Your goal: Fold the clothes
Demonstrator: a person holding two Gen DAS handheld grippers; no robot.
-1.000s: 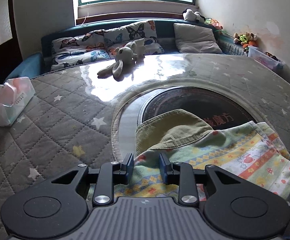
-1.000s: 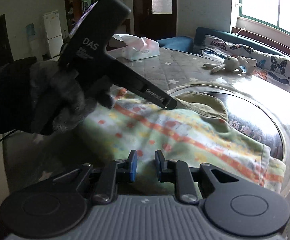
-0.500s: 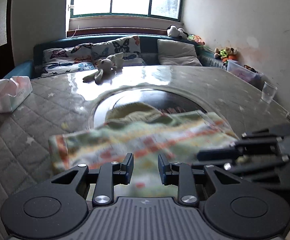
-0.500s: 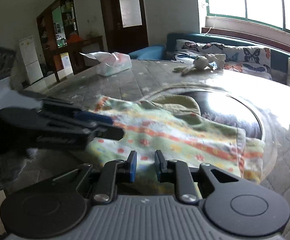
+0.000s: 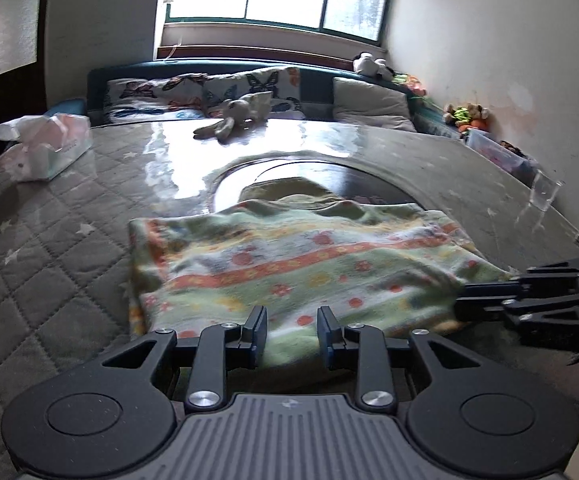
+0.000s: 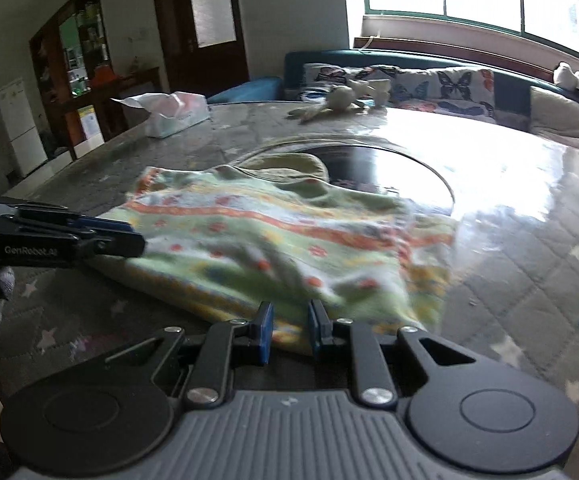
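Home living room, butterfly-cushioned sofa, plush toys, fridge, quilt-covered table

The garment is soft, fuzzy patterned cloth, matt. Under it the table wears quilted grey fabric beneath a clear glossy sheet that throws back the window light; the dark round inset at its middle shines like glass. The left gripper is matt black plastic with bright metal screws. Far left, the tissue pack looks like thin plastic wrap.
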